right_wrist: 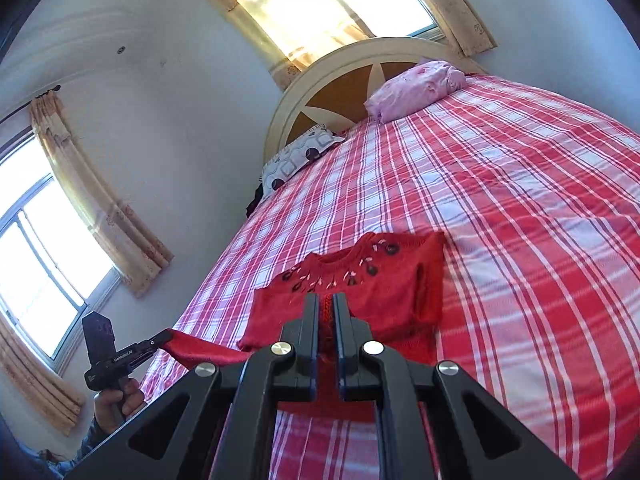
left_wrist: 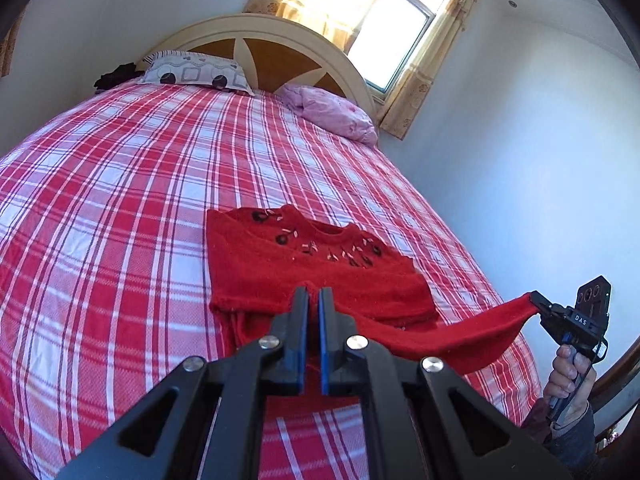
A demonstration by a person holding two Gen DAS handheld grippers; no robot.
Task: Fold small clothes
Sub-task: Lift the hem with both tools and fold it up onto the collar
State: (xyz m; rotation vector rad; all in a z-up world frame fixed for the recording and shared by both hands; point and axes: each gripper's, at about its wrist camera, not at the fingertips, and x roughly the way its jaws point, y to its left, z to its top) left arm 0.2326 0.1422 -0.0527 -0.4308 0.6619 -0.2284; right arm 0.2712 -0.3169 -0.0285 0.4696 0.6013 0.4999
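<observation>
A small red sweater with dark flower trim at the neck lies on the plaid bed, neck towards the headboard. Its near hem is lifted off the sheet and stretched between both grippers. My left gripper is shut on one end of the hem, with red fabric showing between its blue pads. At the right edge of the left wrist view, my right gripper is shut on the other end. In the right wrist view the sweater lies ahead, the right gripper pinches red knit, and the left gripper holds the far corner.
A patterned pillow and a pink bundle lie by the rounded headboard. White walls and curtained windows flank the bed. A person's hand grips the right tool's handle beyond the bed's edge.
</observation>
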